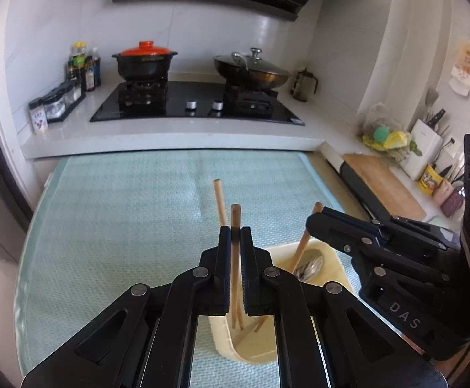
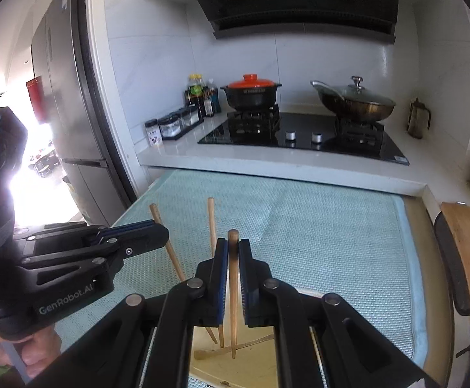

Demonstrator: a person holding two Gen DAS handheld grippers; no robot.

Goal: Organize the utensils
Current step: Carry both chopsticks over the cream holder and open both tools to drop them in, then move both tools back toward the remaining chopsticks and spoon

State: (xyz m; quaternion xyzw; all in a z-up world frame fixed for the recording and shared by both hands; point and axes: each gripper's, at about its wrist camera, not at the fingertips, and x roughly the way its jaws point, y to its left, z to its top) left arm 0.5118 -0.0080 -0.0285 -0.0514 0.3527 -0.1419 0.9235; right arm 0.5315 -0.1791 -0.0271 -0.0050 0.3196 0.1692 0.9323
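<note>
On the worktop (image 1: 105, 213), over the pale green mat (image 2: 332, 226), you hold both grippers above a cream utensil tray (image 1: 335, 265). Your left gripper (image 1: 235, 236) has its jaws clenched on one wooden chopstick (image 1: 235, 258), gripped near its upper end and standing nearly upright, with its tip down inside the tray. Your right gripper (image 2: 233, 249) is likewise clamped on a second chopstick (image 2: 233, 291), also near vertical, with its lower end reaching into the tray (image 2: 209, 375).

The left wrist view shows what the right one does not: metal spoons (image 1: 311, 266) lie in the tray's far compartment, and a further chopstick (image 1: 303, 242) leans there, passing behind your right gripper (image 1: 319, 223). It also shows a loose chopstick (image 1: 219, 202) standing just left of the jaws, and a cutting board (image 1: 383, 184) and knife block (image 1: 424, 148) along the right-hand counter.

The right wrist view shows your left gripper (image 2: 157, 232) from the side, with your hand (image 2: 31, 349) on its handle. It shows two more chopsticks (image 2: 211, 223) leaning between the grippers, and a refrigerator (image 2: 70, 113) at the left.

Both views record a stove (image 1: 196, 103) carrying a black pot with a red lid (image 1: 144, 61) and a lidded wok (image 1: 251, 69).
</note>
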